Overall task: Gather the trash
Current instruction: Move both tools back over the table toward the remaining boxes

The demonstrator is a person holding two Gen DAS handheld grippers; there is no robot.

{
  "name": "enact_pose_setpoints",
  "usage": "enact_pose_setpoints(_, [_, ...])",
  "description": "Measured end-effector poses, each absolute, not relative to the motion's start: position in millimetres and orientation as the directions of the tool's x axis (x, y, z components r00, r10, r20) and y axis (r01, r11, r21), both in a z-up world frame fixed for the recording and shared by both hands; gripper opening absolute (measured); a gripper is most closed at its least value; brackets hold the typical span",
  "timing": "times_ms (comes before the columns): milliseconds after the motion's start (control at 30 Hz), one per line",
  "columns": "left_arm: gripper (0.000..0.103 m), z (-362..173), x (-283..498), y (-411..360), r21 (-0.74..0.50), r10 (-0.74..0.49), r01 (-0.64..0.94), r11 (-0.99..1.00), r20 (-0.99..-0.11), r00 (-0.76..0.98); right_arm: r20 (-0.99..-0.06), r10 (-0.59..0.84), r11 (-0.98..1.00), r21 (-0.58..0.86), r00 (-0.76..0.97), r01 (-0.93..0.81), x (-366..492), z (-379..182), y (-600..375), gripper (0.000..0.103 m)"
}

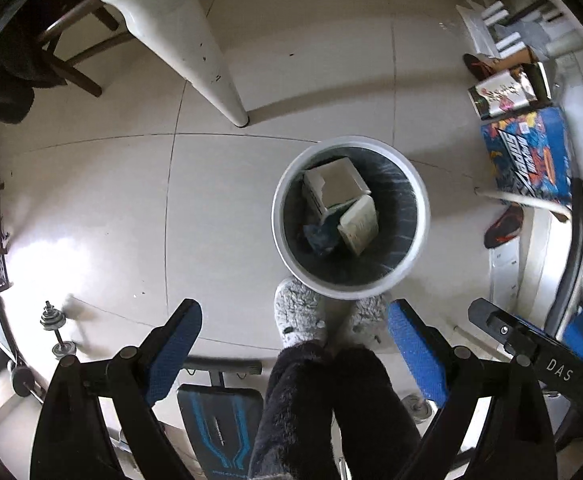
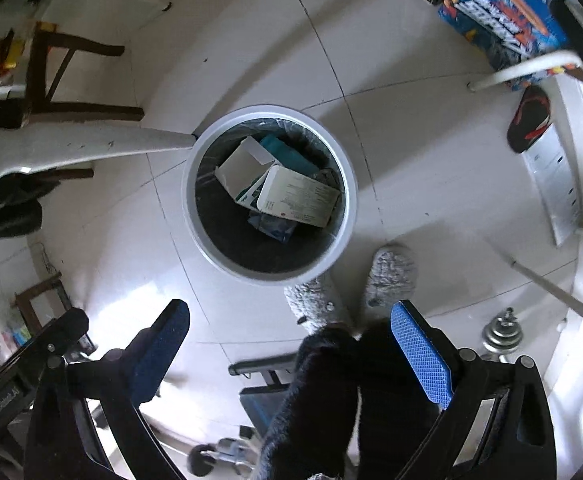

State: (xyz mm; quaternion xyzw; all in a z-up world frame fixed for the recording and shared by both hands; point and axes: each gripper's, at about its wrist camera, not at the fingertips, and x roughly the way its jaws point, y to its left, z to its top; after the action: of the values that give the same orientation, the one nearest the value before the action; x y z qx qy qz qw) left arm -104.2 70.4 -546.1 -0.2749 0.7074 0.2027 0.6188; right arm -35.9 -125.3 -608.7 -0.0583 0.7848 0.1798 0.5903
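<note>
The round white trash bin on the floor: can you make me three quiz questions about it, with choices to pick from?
1. Where is the round white trash bin?
A. On a chair
B. On the tiled floor, by the fluffy grey slippers
C. On a table

2. What colour are the pads on the fingers?
A. Blue
B. Red
C. Yellow

3. What is between the right gripper fingers?
A. A box
B. A bottle
C. Nothing

Answers: 1 B, the bin stands on tiles just ahead of the slippers. 2 A, both pads are blue. 3 C, the fingers stand wide apart, and the pale cardboard boxes lie in the bin.
</note>
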Motion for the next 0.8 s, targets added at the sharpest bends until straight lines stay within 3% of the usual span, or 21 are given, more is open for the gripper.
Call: enact_pose_setpoints(800, [0.095,-309.6,-145.8,41.2,-0.072,-0.051,-0.54,0.838,-0.997,0.055,-0.989,0.104,0.861,0.144,-0.11,-0.487,-81.0,-311.5,-131.9,0.102])
